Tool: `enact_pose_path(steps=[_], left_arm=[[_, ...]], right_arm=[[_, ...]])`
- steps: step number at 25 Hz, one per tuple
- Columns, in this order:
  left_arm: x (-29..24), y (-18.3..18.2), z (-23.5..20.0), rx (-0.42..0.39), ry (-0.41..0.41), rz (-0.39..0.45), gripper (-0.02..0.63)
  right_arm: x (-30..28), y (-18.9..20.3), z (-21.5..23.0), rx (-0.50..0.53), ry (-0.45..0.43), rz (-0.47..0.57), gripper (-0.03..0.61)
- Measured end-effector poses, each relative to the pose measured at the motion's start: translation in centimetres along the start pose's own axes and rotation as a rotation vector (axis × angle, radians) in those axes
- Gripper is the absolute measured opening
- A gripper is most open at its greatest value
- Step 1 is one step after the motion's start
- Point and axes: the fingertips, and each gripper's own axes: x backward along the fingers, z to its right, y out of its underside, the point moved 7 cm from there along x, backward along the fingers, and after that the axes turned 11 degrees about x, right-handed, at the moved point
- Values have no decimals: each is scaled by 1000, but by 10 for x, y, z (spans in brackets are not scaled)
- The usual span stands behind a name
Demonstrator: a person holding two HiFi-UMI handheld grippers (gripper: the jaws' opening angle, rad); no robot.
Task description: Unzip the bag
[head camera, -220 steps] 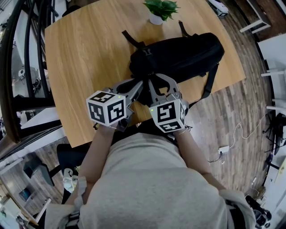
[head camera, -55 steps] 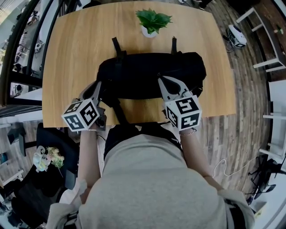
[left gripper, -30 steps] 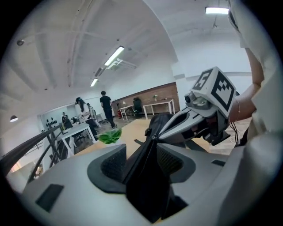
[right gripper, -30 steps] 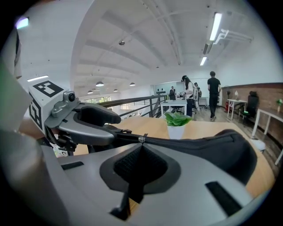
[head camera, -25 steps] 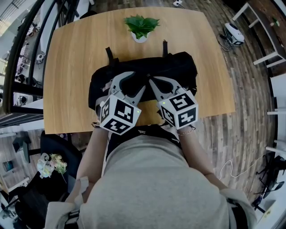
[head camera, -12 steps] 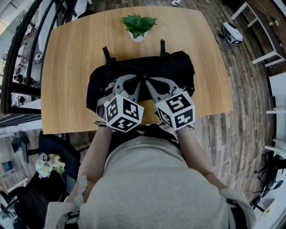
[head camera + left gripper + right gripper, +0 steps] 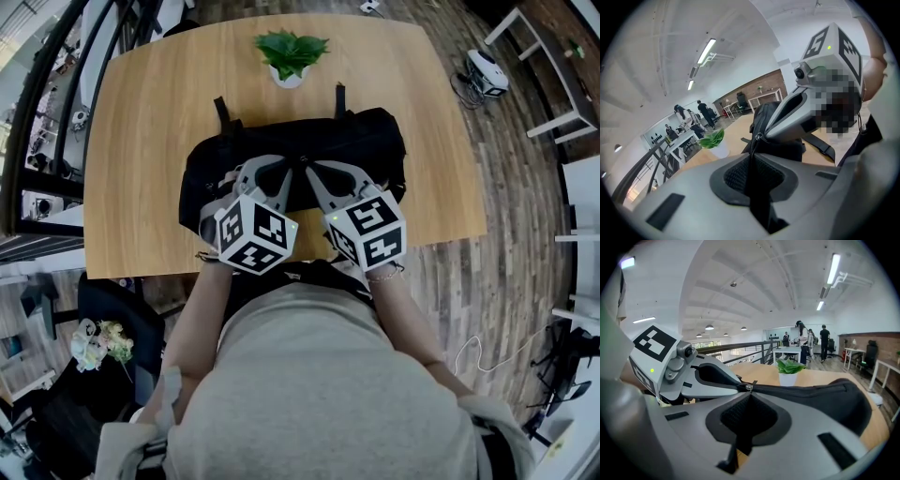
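Your left gripper (image 7: 294,170) has just been closing from wide open, and its jaws now pinch the black bag (image 7: 361,141) along its top seam. Your right gripper (image 7: 308,171) has not shifted, tip to tip with the left, jaws together on what looks like the zip slider (image 7: 748,387). The bag lies mid-way across the table (image 7: 141,122), its long axis left to right and its straps pointing away toward the potted plant (image 7: 291,52).

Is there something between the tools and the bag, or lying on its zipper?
Nothing visible does. The left tool, whose jaws have just been closing, and the right tool both pinch the black bag at its top zipper. The potted plant stands behind the bag, apart.
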Motion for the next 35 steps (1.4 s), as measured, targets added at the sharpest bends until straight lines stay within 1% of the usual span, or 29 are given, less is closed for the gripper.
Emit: enact_pose_path(steps=[4, 14, 18, 25, 32, 35], left_arm=[[-1, 0, -2, 39, -15, 2, 41], [1, 3, -1, 85, -27, 5, 41], [2, 4, -1, 102, -37, 9, 41], [-1, 8, -6, 208, -40, 34, 41], [-3, 9, -3, 230, -50, 34, 41], [-2, 10, -3, 243, -58, 34, 41]], right_arm=[[2, 3, 8, -18, 28, 0, 9], [20, 20, 35, -79, 105, -12, 9], [26, 24, 42, -87, 125, -16, 9], [34, 28, 56, -100, 157, -12, 11], [40, 34, 65, -110, 172, -19, 12], [45, 35, 73, -119, 198, -19, 11]])
